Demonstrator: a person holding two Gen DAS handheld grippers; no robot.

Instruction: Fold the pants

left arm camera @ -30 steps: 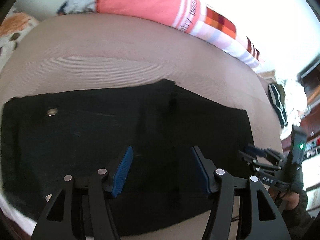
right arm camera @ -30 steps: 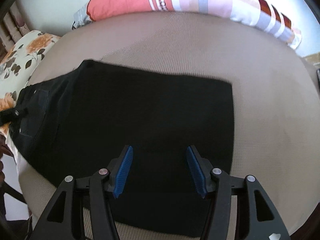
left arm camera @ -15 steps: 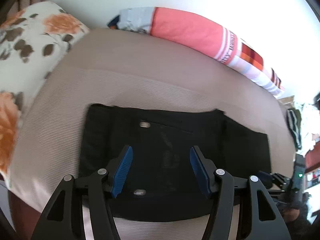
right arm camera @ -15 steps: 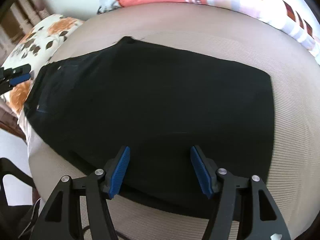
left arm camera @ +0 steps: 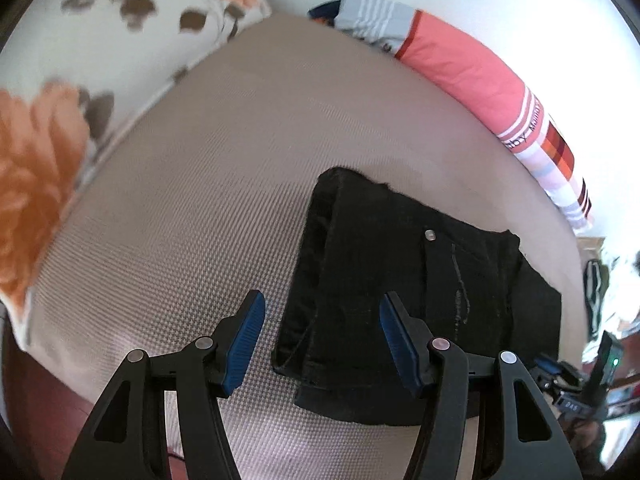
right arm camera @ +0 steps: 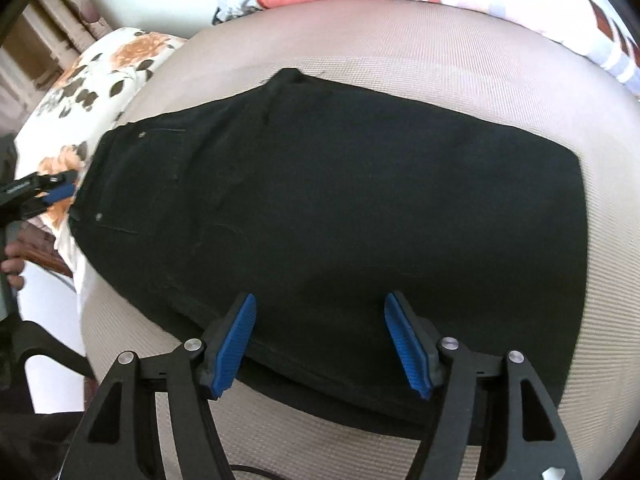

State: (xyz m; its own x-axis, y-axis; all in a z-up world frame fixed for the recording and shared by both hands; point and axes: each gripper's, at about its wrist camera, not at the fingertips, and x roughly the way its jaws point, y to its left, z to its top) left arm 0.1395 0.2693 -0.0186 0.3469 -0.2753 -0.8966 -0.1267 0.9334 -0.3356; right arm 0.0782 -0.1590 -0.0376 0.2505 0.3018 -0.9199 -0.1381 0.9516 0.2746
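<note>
The black pants [right arm camera: 340, 208] lie lengthwise from nine to three o'clock, waistband nearest the spread, empty left gripper [left arm camera: 320, 344]; the right gripper [right arm camera: 320, 340], just widened, hovers empty.

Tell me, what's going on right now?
Left claw open, empty, over waistband end. Right claw just been opening, nothing between. Black pants folded flat on bed. Nothing in the way.

Black pants [right arm camera: 340, 208] lie folded flat on the beige bed

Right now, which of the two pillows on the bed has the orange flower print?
The floral pillow at the waistband end of the black pants; the other pillow along the far edge is coral with checks.
</note>
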